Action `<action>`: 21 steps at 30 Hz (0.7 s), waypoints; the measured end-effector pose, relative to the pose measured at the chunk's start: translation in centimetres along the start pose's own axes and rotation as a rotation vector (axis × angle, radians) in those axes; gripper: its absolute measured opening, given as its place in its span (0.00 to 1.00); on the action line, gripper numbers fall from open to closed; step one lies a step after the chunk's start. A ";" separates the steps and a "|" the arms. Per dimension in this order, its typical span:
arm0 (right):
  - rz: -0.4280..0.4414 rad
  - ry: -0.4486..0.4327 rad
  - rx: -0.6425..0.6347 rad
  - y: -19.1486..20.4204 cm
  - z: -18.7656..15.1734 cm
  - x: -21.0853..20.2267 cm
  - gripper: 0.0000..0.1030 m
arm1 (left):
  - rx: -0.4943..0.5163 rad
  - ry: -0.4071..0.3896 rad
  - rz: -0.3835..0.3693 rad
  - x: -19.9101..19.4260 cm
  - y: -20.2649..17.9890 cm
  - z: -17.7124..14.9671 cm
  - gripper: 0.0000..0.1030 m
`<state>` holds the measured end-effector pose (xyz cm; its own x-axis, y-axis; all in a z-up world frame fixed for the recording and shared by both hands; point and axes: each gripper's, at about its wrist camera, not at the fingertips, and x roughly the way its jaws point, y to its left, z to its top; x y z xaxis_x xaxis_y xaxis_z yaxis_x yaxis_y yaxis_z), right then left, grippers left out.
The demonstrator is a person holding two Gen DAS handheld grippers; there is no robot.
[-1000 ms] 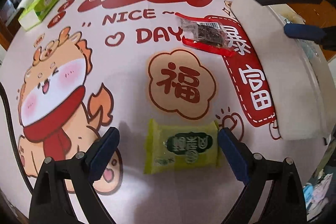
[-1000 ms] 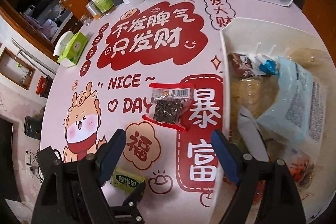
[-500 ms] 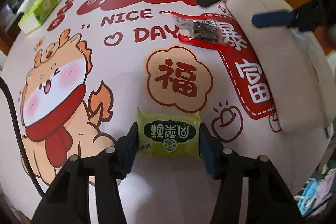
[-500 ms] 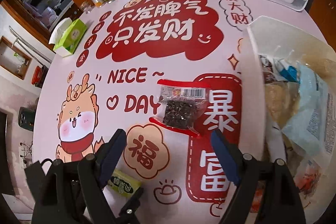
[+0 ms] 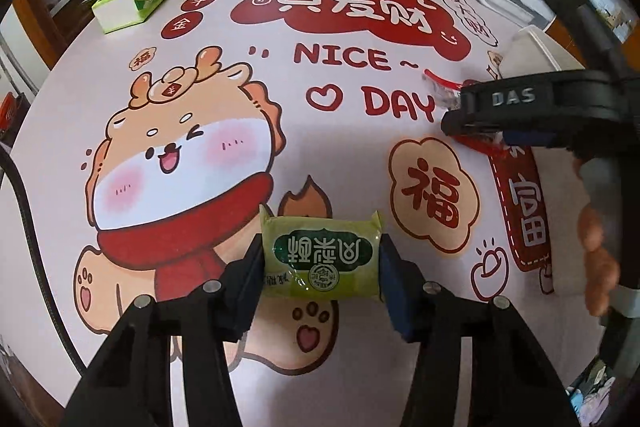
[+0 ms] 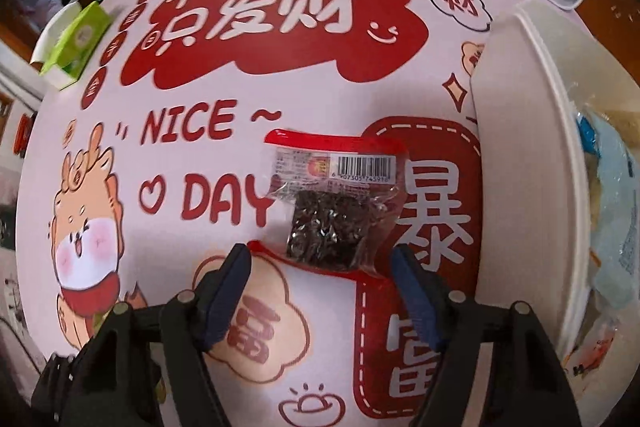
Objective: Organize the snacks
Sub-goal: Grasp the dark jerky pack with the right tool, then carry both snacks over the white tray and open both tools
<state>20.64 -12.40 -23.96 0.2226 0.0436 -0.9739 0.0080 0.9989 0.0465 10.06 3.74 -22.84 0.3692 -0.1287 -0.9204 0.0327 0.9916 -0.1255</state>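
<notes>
While the left gripper is clamped on the short ends of the green snack packet at 6 o'clock of its view, the right gripper has its jaws wide and closing, the clear-and-red packet of dark snack lying flat on the printed tablecloth just beyond the tips at 12 o'clock, not yet touched. Both packets look light, soft and slippery-filmed, likely to crumple. The dark block's sides offer firmer purchase than the crimped red seals; the white bin stands at 3 o'clock.

Left tongs gripped green packet, seemingly lifted.
</notes>
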 end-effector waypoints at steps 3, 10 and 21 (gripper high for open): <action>-0.009 0.009 0.013 0.1 0.2 0.7 0.61 | -0.005 -0.002 0.003 -0.4 0.4 -0.1 0.50; -0.021 -0.028 -0.038 1.0 0.3 0.7 0.05 | -0.028 -0.005 0.018 -0.1 1.2 0.7 0.50; 0.169 -0.132 -0.059 -0.3 -2.3 -4.1 0.03 | -0.041 -0.056 0.022 -2.5 0.2 2.1 0.50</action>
<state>17.53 -12.87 -20.52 0.3419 0.2113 -0.9157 -0.0963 0.9771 0.1895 11.09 4.26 -19.83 0.4208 -0.1043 -0.9011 -0.0139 0.9925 -0.1213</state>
